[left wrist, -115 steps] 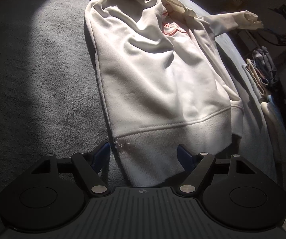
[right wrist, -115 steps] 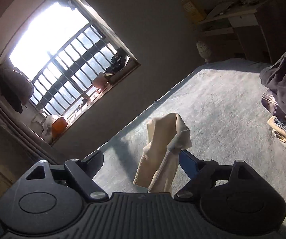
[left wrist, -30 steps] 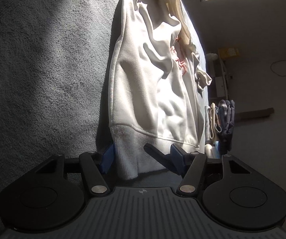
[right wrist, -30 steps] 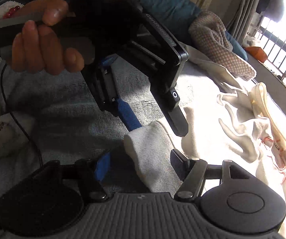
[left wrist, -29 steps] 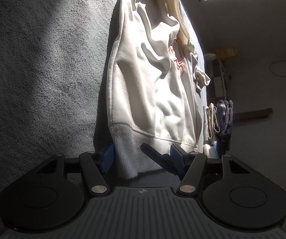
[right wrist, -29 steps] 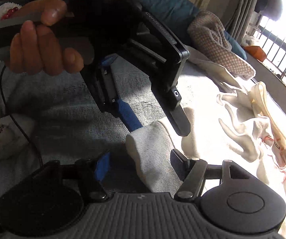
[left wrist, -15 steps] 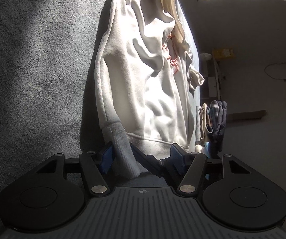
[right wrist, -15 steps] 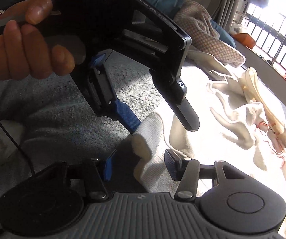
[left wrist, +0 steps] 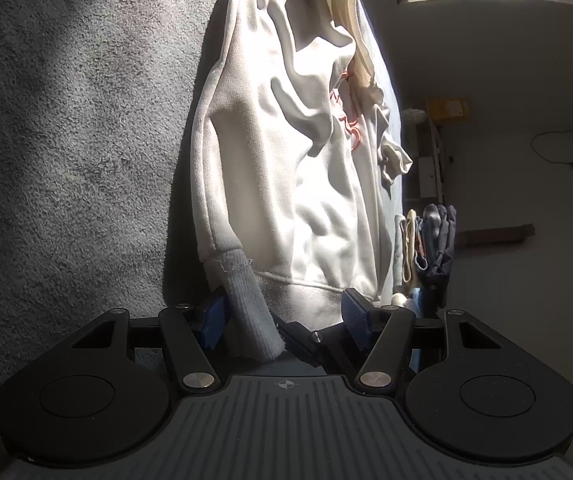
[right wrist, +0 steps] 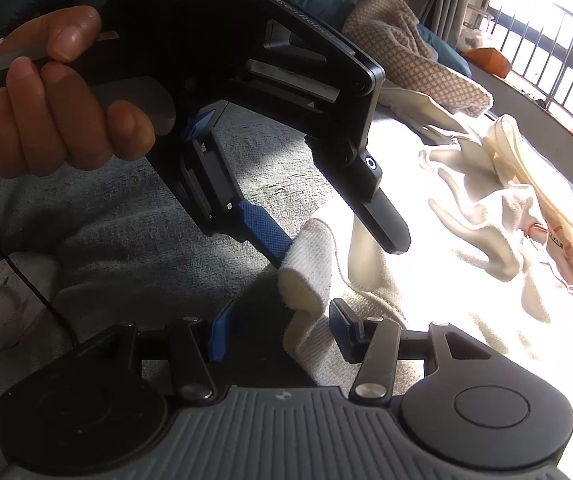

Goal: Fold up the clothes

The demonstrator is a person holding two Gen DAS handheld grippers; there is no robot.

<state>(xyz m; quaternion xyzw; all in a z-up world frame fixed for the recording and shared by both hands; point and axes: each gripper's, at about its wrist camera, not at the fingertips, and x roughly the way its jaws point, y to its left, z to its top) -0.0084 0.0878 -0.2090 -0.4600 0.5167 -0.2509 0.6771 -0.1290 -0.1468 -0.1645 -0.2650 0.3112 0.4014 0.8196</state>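
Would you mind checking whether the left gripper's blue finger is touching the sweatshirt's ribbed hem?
Touching. In the right wrist view, the left gripper has its blue finger pressed against the bunched ribbed hem of the sweatshirt, with no gap visible.

The left gripper, gripped by a bare hand, angled downward with its fingers apart, one touching cloth. The right gripper pointed steeply down, fingers spread, not clamped on anything.
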